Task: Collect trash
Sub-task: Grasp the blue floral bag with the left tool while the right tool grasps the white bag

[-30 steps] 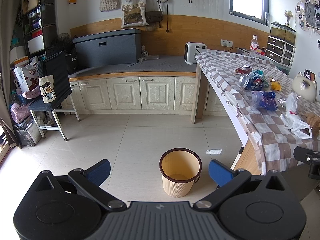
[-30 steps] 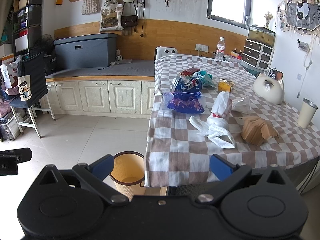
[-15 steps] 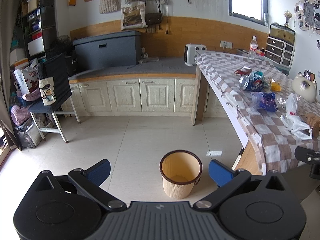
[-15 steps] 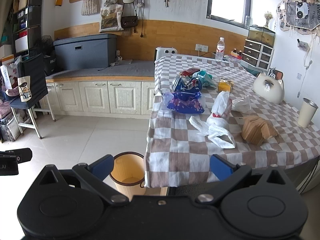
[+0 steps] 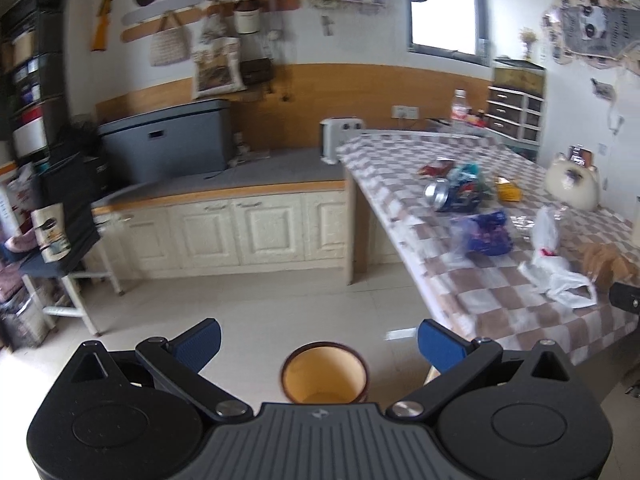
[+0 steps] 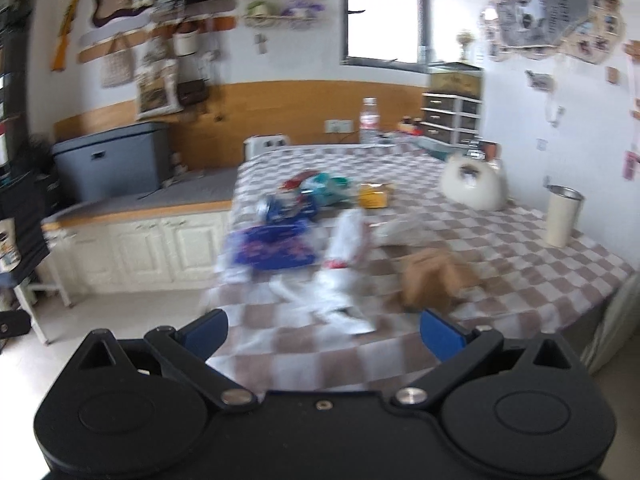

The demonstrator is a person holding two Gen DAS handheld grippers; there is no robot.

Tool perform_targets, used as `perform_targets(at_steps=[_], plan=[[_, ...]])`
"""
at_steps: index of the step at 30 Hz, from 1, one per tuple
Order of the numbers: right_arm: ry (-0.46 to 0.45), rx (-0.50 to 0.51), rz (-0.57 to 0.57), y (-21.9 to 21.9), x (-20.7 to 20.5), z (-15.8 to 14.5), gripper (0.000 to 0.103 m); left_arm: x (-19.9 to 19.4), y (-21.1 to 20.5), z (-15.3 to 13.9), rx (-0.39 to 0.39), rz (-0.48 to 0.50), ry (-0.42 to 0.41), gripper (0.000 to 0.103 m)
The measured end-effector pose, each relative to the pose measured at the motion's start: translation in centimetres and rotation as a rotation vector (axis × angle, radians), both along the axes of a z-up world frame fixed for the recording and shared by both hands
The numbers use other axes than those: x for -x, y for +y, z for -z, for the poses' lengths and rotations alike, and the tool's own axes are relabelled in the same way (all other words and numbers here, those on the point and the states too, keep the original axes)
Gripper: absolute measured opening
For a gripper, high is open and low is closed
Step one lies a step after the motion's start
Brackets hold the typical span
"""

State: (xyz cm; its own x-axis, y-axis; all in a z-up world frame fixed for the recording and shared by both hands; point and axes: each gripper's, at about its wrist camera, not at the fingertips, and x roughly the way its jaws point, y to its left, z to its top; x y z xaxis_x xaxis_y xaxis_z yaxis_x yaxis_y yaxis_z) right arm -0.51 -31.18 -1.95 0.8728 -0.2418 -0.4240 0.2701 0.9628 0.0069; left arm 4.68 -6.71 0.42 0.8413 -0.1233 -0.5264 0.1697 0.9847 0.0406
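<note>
Both tools spread wide, empty: left tool (image 5: 318, 340) above the empty wastebasket (image 5: 324, 374) on the floor, right tool (image 6: 323, 330) over the table's (image 6: 520, 240) near edge. Beyond, uncollected: white plastic bag (image 6: 340, 280), crumpled brown paper (image 6: 434, 280), blue wrapper (image 6: 276, 250), crushed can (image 5: 438, 194). Nothing binned yet.

Lighting: daylight from the window (image 5: 444, 8), blown out to white in both views. Room evenly bright, shadows soft. Blur: right wrist view smeared, worst over the litter on the counter (image 6: 520, 240). Distortion: fisheye bending and dark corners at the edges.
</note>
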Motion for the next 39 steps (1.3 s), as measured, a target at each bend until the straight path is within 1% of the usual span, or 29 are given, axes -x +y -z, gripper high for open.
perform_targets(at_steps=[3, 6, 10, 14, 17, 19, 24, 28, 29, 30, 31, 35, 37, 39], plan=[[-0.018, -0.003, 0.064, -2.5, -0.4, 0.4, 0.103, -1.5, -2.2, 0.2, -0.006, 0.052, -0.007, 0.103], [-0.032, 0.003, 0.113, -4.8, -0.7, 1.0, 0.103, -3.1, -4.1, 0.5, 0.004, 0.093, -0.008, 0.103], [-0.059, -0.003, 0.107, -7.4, -1.2, 1.9, 0.103, -5.6, -6.7, 0.6, 0.019, 0.158, -0.022, 0.103], [-0.106, -0.083, 0.092, -9.4, -1.9, 2.7, 0.103, -8.4, -8.9, 0.1, 0.022, 0.221, -0.053, 0.103], [-0.155, -0.195, 0.079, -10.8, -2.7, 3.5, 0.103, -10.8, -10.3, -0.5, 0.034, 0.247, -0.041, 0.103], [-0.184, -0.232, 0.088, -11.1, -3.2, 3.9, 0.103, -12.3, -11.0, -0.6, 0.047, 0.272, -0.027, 0.103], [-0.18, -0.279, 0.084, -11.0, -5.1, 4.5, 0.103, -15.5, -13.2, -1.1, 0.001, 0.352, 0.032, 0.103], [-0.177, -0.336, 0.103, -10.6, -6.4, 5.2, 0.102, -17.5, -14.3, -1.4, -0.039, 0.404, 0.0, 0.103], [-0.176, -0.348, 0.093, -10.5, -6.7, 5.3, 0.101, -18.0, -14.6, -1.4, -0.046, 0.417, -0.003, 0.103], [-0.174, -0.361, 0.083, -10.3, -7.1, 5.5, 0.097, -18.5, -14.8, -1.4, -0.053, 0.431, -0.001, 0.103], [-0.17, -0.374, 0.074, -10.1, -7.5, 5.6, 0.093, -19.0, -15.1, -1.5, -0.06, 0.447, 0.006, 0.103], [-0.13, -0.415, 0.036, -9.6, -9.3, 6.2, 0.082, -20.2, -16.3, -1.1, -0.096, 0.508, 0.047, 0.103], [-0.101, -0.433, 0.024, -9.4, -10.2, 6.5, 0.072, -20.5, -16.9, -0.8, -0.125, 0.54, 0.051, 0.103], [-0.071, -0.46, 0.017, -9.4, -11.0, 6.8, 0.066, -20.8, -17.4, -0.4, -0.135, 0.597, 0.057, 0.103]])
